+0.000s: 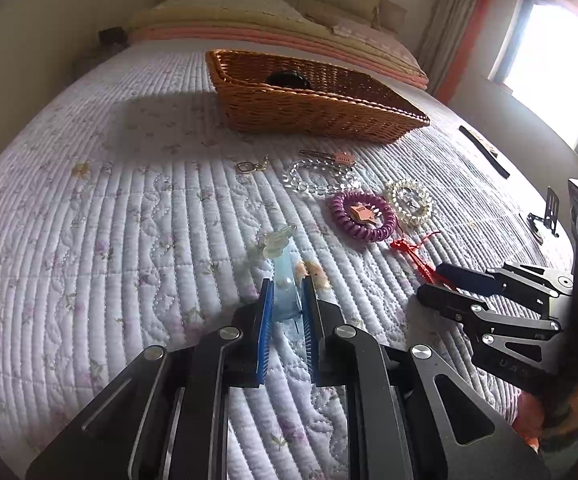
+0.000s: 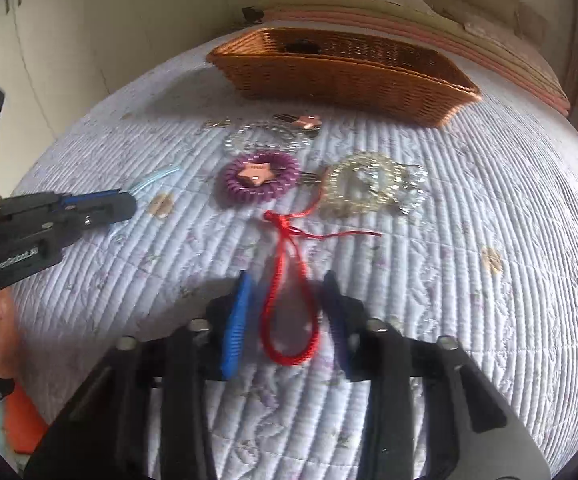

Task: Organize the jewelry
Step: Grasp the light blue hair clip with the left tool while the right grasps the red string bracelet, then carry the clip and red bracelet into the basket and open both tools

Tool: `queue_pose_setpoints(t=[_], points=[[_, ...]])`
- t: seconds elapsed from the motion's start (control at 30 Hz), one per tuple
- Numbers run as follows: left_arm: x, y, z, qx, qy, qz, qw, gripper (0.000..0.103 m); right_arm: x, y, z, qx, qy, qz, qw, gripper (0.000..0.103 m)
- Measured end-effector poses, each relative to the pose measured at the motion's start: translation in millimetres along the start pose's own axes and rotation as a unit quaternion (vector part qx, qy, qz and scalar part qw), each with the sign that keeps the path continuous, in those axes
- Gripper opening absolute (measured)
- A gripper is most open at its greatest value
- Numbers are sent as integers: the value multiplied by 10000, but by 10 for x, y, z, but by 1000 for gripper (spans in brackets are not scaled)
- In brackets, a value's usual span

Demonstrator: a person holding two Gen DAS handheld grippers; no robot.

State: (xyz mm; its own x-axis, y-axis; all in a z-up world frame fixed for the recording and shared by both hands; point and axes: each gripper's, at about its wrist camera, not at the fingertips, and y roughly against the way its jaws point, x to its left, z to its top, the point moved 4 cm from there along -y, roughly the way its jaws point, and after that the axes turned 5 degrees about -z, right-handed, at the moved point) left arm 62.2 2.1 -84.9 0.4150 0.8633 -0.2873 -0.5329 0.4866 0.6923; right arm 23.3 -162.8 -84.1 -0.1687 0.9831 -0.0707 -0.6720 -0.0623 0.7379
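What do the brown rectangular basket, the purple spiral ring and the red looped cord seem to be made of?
Brown rectangular basket: woven wicker or rattan-look strands, slightly glossy; could be plastic.
Purple spiral ring: coiled plastic, shiny, ridged like a phone cord.
Red looped cord: braided or twisted textile string, satiny, knotted at the top.
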Motion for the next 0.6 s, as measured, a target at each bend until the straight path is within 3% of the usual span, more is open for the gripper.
queue_pose_setpoints(t=[0.1, 0.3, 0.5, 0.6], points=[[-17, 41, 3, -92, -12, 40, 9999, 12, 17, 35, 4, -84, 40, -20, 10000, 7], [-85, 192, 112, -329, -52, -14, 9994, 12, -100, 276, 162, -431, -200, 66, 9988, 7], [-254, 352, 543, -802, -317, -20, 9963, 12, -397, 604, 674, -1110, -403, -121, 9929, 7], [-336, 366, 912, -1063, -542, 125, 9928, 12, -609, 653, 1005, -1354, -520, -171, 9893, 7]])
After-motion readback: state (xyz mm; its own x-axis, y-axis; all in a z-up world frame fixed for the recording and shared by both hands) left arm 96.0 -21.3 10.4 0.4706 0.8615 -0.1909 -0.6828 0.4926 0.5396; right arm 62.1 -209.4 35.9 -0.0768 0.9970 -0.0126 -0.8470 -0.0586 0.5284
